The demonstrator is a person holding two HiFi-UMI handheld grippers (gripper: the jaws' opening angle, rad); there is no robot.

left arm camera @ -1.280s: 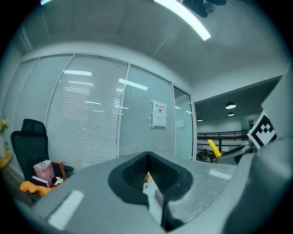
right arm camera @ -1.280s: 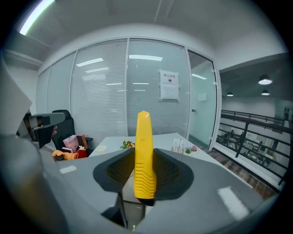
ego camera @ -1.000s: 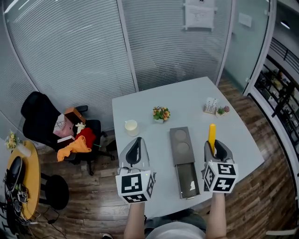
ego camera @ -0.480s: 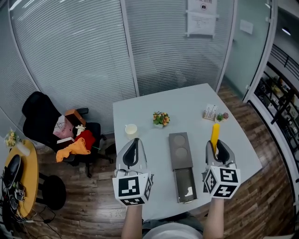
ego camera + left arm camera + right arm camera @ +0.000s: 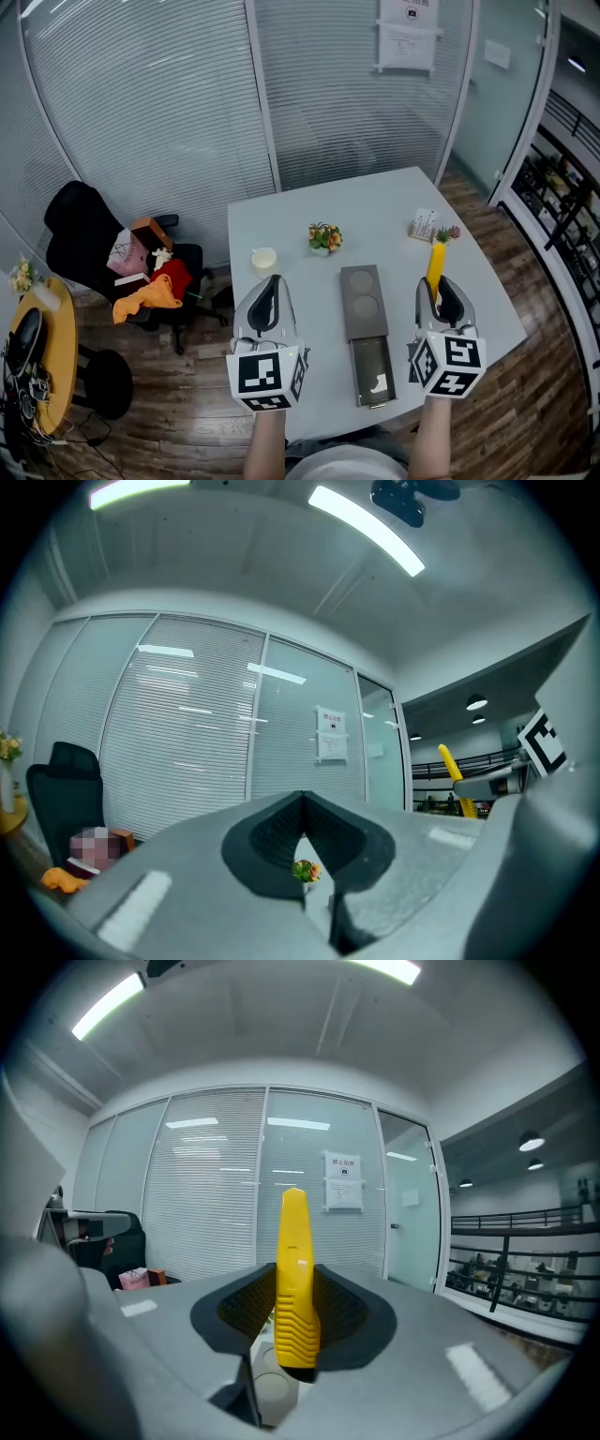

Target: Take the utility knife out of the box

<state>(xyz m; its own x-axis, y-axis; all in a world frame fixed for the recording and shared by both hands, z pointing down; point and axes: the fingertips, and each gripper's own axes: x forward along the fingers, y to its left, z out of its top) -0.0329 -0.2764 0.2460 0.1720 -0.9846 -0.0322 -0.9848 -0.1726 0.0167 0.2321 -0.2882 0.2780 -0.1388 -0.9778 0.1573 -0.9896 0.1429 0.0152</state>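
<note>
Looking pretty much done: right claw [image 5: 440, 289] is clamped on the yellow utility knife [image 5: 435, 262], up clear of the open box [image 5: 363, 314]; left claw [image 5: 267, 289] sits closed, empty.

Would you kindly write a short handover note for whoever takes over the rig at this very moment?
Left gripper: fingers together, nothing between them, held over the near left part of the table.
Right gripper: closed on the yellow utility knife, clear of the box, with the knife pointing away from the person.
Box: on the table between the grippers, tray slid out towards the person; a small white item lies in the tray.
Done: the knife is out of the box.
Left: probably just to set the knife down on the table.
</note>
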